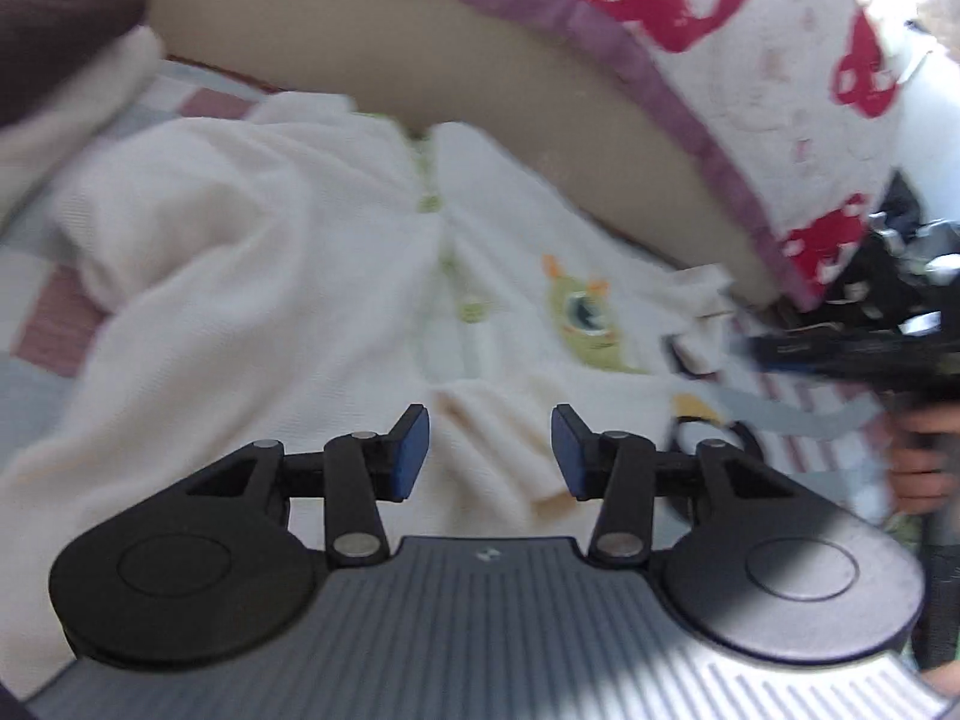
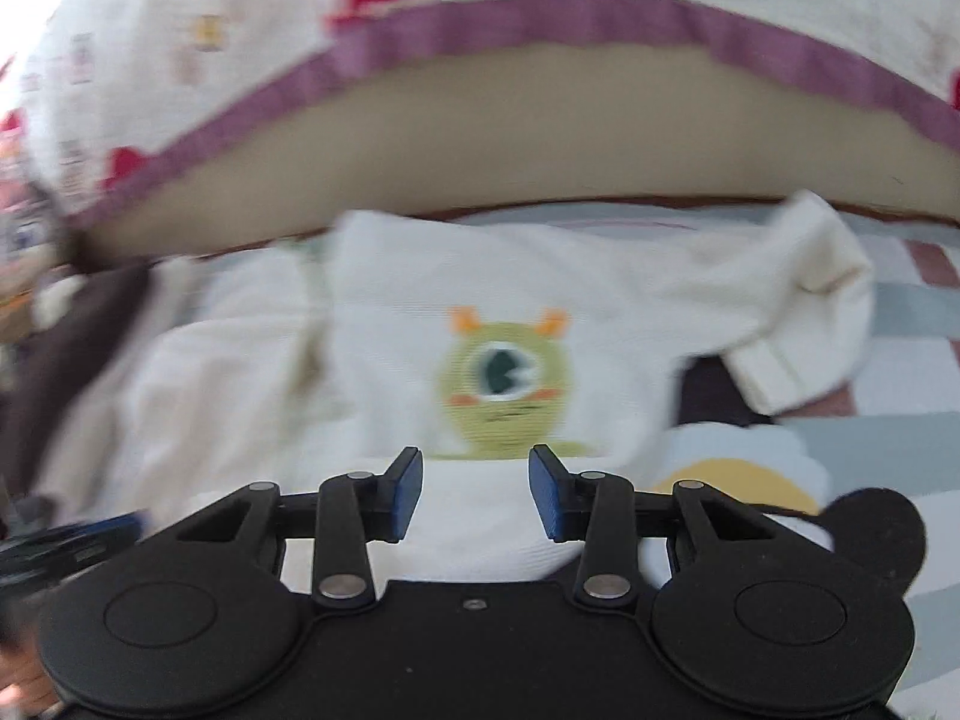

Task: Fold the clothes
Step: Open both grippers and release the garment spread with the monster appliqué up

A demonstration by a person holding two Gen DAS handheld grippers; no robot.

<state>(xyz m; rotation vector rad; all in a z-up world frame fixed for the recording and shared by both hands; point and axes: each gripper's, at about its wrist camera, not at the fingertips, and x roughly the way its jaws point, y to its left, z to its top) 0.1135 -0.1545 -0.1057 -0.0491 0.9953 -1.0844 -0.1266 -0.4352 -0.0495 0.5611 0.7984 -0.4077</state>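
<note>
A cream baby garment (image 1: 270,252) lies spread on the bed, front up, with a green one-eyed monster print (image 1: 585,318) and a green-trimmed front placket. My left gripper (image 1: 490,456) hovers over a wrinkled fold near its lower edge, jaws open, blue pads not pressing the cloth. In the right wrist view the same garment (image 2: 390,324) shows the monster print (image 2: 507,384) straight ahead and a sleeve (image 2: 798,306) off to the right. My right gripper (image 2: 474,495) stands open above the hem just below the print, nothing pinched. The picture is blurred.
A white quilt with red shapes and a purple border (image 1: 750,60) bulges behind the garment. Dark brown cloth (image 1: 54,30) lies at the left. The checked bed sheet (image 2: 912,360) runs under everything. The other gripper and a hand (image 1: 918,468) blur past at the right edge.
</note>
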